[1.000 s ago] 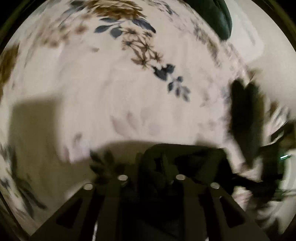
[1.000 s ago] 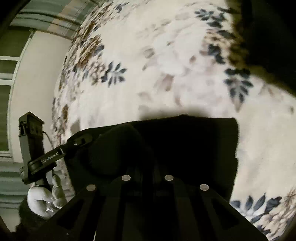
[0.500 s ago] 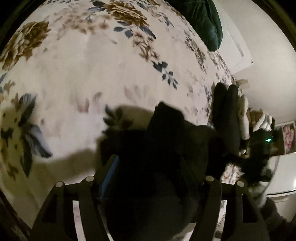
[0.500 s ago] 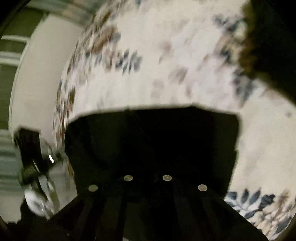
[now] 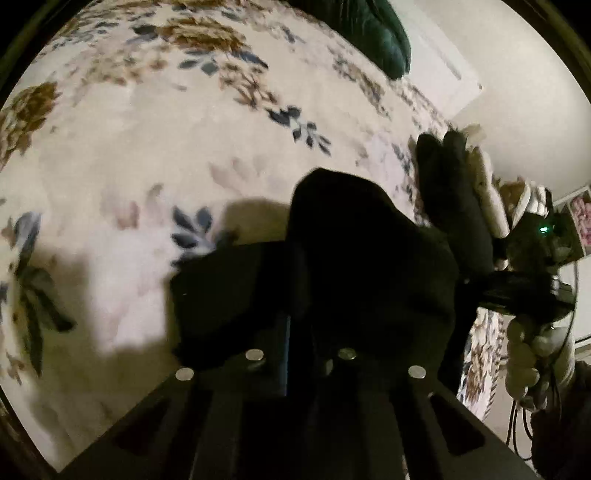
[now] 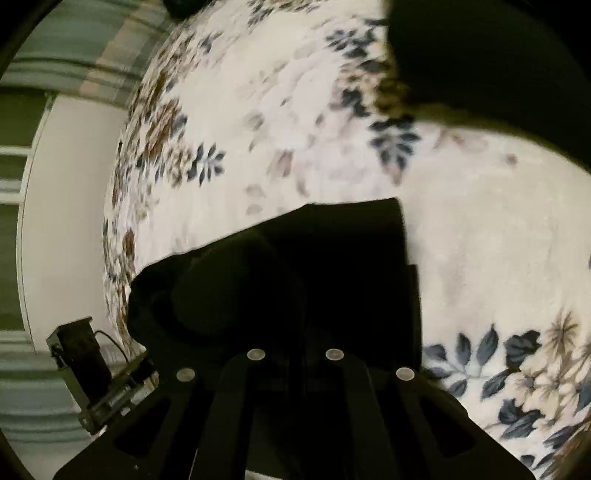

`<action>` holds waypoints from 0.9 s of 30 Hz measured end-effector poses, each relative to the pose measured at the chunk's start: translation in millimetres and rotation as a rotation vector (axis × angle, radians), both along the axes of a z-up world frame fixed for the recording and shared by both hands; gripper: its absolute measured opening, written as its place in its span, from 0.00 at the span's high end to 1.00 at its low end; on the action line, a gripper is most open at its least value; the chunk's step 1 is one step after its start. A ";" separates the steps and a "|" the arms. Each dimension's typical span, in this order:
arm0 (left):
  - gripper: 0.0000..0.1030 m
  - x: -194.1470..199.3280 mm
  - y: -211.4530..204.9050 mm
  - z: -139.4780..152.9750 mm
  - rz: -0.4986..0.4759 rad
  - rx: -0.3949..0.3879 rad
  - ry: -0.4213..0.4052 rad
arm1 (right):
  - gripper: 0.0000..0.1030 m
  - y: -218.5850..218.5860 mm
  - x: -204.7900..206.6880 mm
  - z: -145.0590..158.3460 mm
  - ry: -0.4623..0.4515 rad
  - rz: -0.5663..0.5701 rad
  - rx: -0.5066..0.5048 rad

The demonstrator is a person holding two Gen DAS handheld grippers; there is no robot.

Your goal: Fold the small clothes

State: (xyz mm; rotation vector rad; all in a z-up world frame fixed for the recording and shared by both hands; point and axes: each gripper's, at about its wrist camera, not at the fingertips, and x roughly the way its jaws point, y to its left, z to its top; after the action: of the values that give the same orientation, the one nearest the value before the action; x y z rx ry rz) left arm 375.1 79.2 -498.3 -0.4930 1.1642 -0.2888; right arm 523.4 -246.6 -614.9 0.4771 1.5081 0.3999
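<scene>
A small black garment (image 5: 354, 266) is bunched in front of my left gripper (image 5: 301, 354), whose jaws stand close together on its edge. In the right wrist view the same black garment (image 6: 314, 266) is held up over the floral bedspread (image 6: 295, 103), with my right gripper (image 6: 295, 354) shut on its near edge. The cloth hides both sets of fingertips. The right gripper shows at the right of the left wrist view (image 5: 517, 291), and the left gripper at the lower left of the right wrist view (image 6: 99, 376).
The white floral bedspread (image 5: 147, 129) fills both views. A dark green cushion (image 5: 373, 33) lies at its far end. Dark and pale folded clothes (image 5: 454, 199) are stacked at the bed's right side. A black mass (image 6: 491, 55) lies at the upper right.
The left gripper's jaws, wide apart half a second ago, have closed on the garment. The right gripper has kept its hold and lifted the cloth slightly.
</scene>
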 end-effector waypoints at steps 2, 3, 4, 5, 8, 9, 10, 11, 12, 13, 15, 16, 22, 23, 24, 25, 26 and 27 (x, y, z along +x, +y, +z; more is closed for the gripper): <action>0.94 -5.4 6.2 -1.3 0.024 -0.025 0.003 | 0.89 6.4 0.6 -0.9 0.004 0.026 0.010; 0.93 -7.5 9.9 -3.0 0.038 -0.060 0.011 | 0.84 10.0 1.1 -1.6 0.012 0.038 0.005; 0.92 -8.3 12.8 -4.6 0.049 -0.098 0.016 | 0.76 12.6 1.5 -1.3 0.014 0.051 -0.001; 0.91 -7.7 16.0 -5.6 0.060 -0.142 0.018 | 0.69 14.8 2.2 -0.5 0.009 0.064 0.000; 0.40 6.5 15.9 -14.3 0.063 -0.220 0.053 | 0.60 20.7 4.6 -0.1 0.003 0.080 0.001; 0.35 11.8 14.0 -18.5 0.060 -0.242 0.064 | 0.60 21.6 5.7 -0.6 0.002 0.081 -0.001; 0.36 20.0 11.6 -26.6 0.059 -0.269 0.087 | 0.60 22.4 6.8 -1.8 0.002 0.081 -0.004; 0.36 24.9 10.1 -31.8 0.061 -0.275 0.100 | 0.60 23.3 8.0 -3.9 0.004 0.082 -0.003; 0.36 28.7 8.5 -35.2 0.061 -0.272 0.103 | 0.60 24.0 9.7 -6.3 0.006 0.081 -0.004; 0.44 31.7 6.0 -34.0 0.053 -0.258 0.083 | 0.60 23.7 10.5 -8.1 0.006 0.076 -0.002; 0.90 31.2 1.2 -24.2 0.022 -0.200 0.043 | 0.60 23.4 11.5 -9.3 0.001 0.066 0.020; 0.92 28.4 0.8 -19.4 0.012 -0.184 0.023 | 0.63 22.6 10.7 -7.1 -0.009 0.058 0.037; 0.94 -16.1 25.3 7.1 0.136 -0.114 -0.018 | 0.94 26.4 0.8 17.7 -0.058 0.070 0.136; 0.94 -18.5 29.9 0.1 0.158 -0.125 0.004 | 0.95 27.8 0.4 19.7 -0.069 0.075 0.112; 0.94 -19.2 35.8 -14.1 0.193 -0.162 0.043 | 0.96 27.8 2.3 17.0 -0.074 0.066 0.074; 0.93 -16.5 38.9 -27.8 0.203 -0.195 0.081 | 0.96 25.9 4.0 11.9 -0.066 0.048 0.046; 0.91 -13.3 40.5 -37.2 0.214 -0.207 0.106 | 0.96 21.5 8.6 0.4 -0.034 0.013 0.010; 0.90 -9.3 42.1 -42.4 0.227 -0.231 0.120 | 0.96 17.3 11.1 -9.7 0.004 -0.017 0.002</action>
State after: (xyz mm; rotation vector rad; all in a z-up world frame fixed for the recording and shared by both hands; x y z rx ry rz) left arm 365.8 121.3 -540.6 -0.8482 1.1847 -0.1995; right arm 534.6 -229.3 -624.6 0.4921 1.5069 0.3873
